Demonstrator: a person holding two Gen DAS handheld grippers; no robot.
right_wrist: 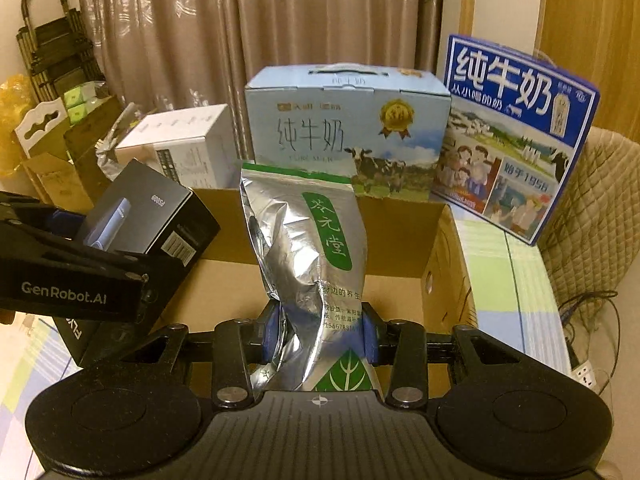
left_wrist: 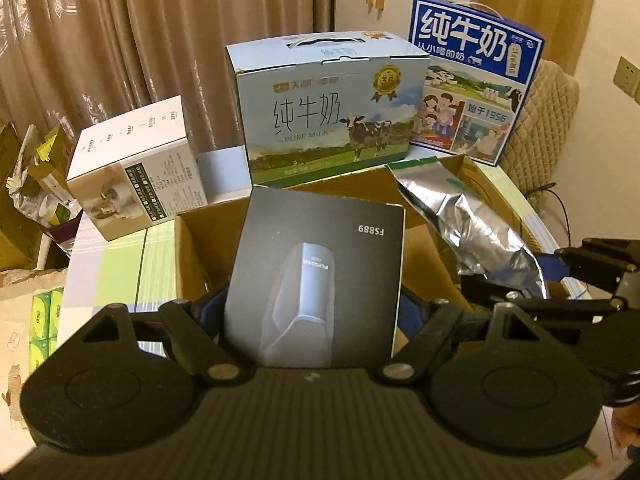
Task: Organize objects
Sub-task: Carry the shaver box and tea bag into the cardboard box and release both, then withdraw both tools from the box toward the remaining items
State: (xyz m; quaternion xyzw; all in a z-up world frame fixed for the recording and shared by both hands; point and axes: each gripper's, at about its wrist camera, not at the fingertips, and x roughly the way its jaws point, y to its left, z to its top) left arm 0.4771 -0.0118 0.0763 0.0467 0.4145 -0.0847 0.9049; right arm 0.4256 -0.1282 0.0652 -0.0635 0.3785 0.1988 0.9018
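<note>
On the far left of the table [left_wrist: 120,256] stands a white box [left_wrist: 136,172], tipped a little, with small writing and a picture on its side. The table has a cloth with green, white and pale blue squares.

Next comes the left gripper [left_wrist: 310,308]. Its two blue pads are squeezed onto a black box [left_wrist: 320,276], so it is holding the box tight. The black box is flat and dark, with a picture of a shiny silver-blue gadget on the front and the letters "FS889" upside down. It hangs over the open brown cardboard box [left_wrist: 200,240], tilted back a bit. In the right wrist view the same black box [right_wrist: 148,216] sits at the left, held in the other gripper, above the cardboard box [right_wrist: 400,236].

Behind the cardboard box, in the middle, stands a light blue milk carton [left_wrist: 332,108] with a cow, green grass and a gold badge on it.

To the right is the right gripper [right_wrist: 318,330]. Its pads pinch a silver foil bag [right_wrist: 308,256] near the bottom, so it is holding the bag. The bag is shiny and crinkly, with a green strip on top, a green label with white writing, and a leaf at the bottom. It stands up over the open cardboard box.

Far right stands a dark blue milk carton [right_wrist: 516,136] with big white writing and cartoon people.
</note>
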